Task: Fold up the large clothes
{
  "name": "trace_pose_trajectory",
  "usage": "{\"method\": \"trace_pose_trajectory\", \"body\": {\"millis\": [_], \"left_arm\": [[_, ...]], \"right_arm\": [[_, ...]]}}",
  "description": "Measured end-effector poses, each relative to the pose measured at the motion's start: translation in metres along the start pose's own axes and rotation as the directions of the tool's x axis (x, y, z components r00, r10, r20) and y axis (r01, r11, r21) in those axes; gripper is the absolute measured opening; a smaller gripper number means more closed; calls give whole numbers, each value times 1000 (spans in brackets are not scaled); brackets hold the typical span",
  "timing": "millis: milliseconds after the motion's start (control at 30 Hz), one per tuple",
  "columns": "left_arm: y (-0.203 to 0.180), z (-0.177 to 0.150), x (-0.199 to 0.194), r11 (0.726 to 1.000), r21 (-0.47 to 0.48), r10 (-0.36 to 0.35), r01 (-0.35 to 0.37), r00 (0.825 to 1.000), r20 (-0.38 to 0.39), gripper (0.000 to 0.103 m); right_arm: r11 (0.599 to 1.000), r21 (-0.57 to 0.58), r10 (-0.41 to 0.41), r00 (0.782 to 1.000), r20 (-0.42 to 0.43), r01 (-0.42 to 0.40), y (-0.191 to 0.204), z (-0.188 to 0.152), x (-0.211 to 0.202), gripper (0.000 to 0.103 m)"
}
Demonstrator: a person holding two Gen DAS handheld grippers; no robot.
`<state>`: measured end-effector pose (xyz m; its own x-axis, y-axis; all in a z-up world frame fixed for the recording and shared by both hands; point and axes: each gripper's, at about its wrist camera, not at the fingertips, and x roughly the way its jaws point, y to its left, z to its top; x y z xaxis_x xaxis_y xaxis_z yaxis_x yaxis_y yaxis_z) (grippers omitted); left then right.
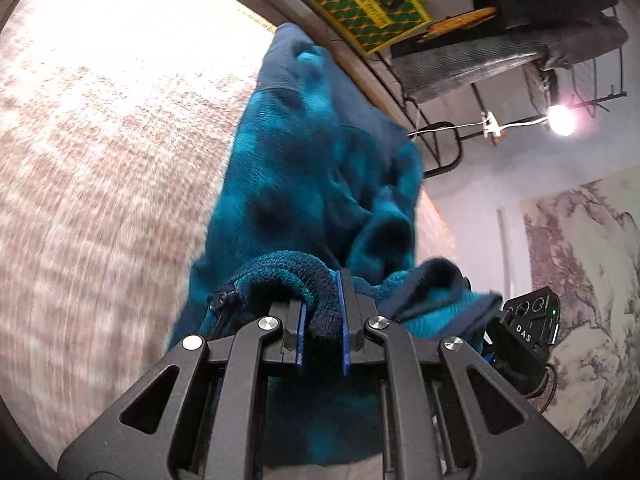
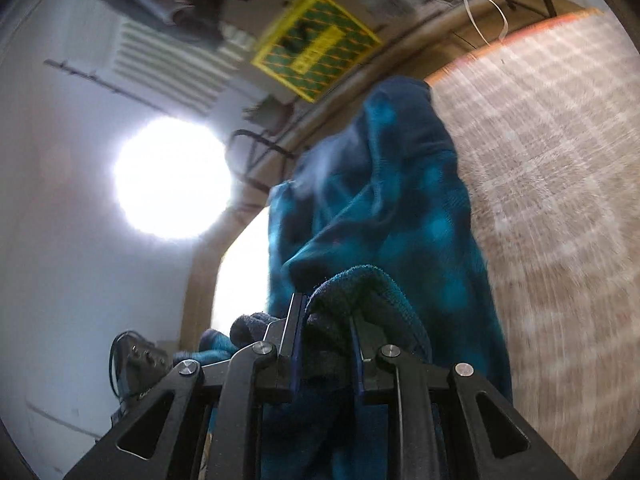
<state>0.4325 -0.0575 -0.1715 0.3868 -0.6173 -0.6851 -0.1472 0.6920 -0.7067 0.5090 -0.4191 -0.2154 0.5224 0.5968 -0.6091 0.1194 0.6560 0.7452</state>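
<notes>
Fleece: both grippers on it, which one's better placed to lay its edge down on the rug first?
Left, marginally. The left gripper and right gripper both clamp the fleece, but the left view shows more bare rug beside its hanging part, plus the zipper edge to align. Close call.

A home room: woven rug (image 1: 100, 160), scroll painting (image 1: 580, 280), lamp (image 1: 562, 119).

Both the left gripper (image 1: 324, 320) and the right gripper (image 2: 326, 340) had matte black linkage arms, silver round pivot screws, triangular cut-outs and blue-edged finger pads (image 1: 345, 320).
</notes>
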Motion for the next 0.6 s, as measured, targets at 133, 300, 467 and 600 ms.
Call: {"method": "trace_pose_trajectory", "body": {"millis": [133, 300, 467, 600], "left_arm": [[5, 6, 14, 999, 47, 9, -8, 1000, -9, 12], [12, 18, 5, 996, 24, -79, 80, 995, -57, 23], [14, 30, -21, 988, 13, -153, 154, 987, -58, 36], [14, 34, -23, 987, 22, -155, 157, 985, -76, 39]], "right_arm": [[999, 30, -19, 999, -42, 21, -19, 10, 26, 18], [986, 109, 134, 987, -91, -123, -41, 20, 26, 33], [951, 134, 288, 956, -52, -279, -60, 31, -8, 79], [933, 87, 348, 937, 17, -348, -65, 35, -39, 76]]}}
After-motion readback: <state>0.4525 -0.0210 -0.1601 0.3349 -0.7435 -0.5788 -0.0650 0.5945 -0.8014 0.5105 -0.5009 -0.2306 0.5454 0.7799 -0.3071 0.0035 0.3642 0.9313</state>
